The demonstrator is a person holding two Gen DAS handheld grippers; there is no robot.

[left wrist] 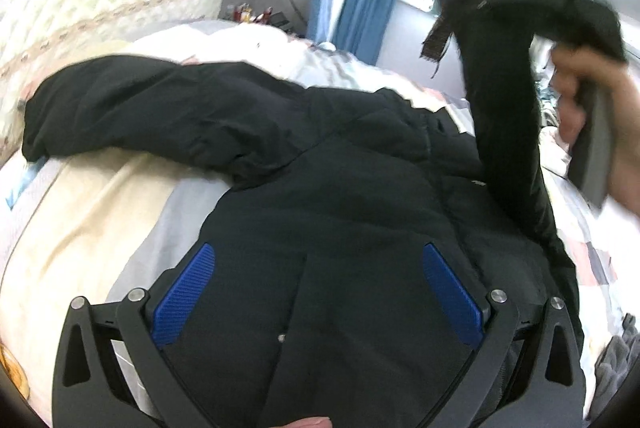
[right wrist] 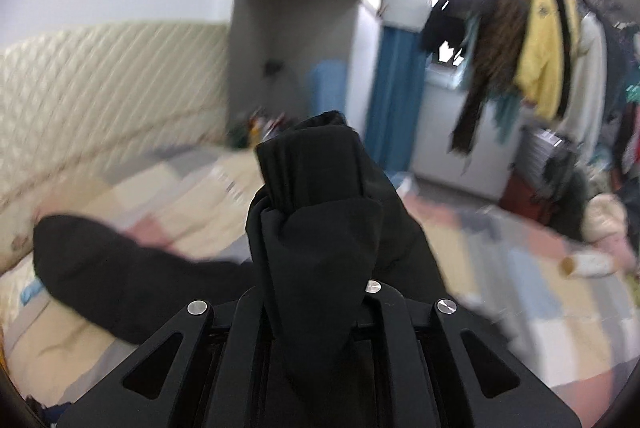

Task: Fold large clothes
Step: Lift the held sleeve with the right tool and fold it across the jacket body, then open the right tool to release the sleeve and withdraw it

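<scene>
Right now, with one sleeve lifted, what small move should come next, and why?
Probably carry the right hand-held gripper across and lay its clamped sleeve on the jacket's body. The other sleeve lies spread on the bed, and the left hand-held gripper is open above the jacket.

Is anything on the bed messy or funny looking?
The black jacket lies lopsided on the bed: one sleeve sprawls flat to the side, while the other sleeve is pulled up in the air, bunched in the right gripper. Nothing looks spilled or torn.

Patchwork bedspread, quilted headboard, blue curtain, yellow jacket hanging
</scene>
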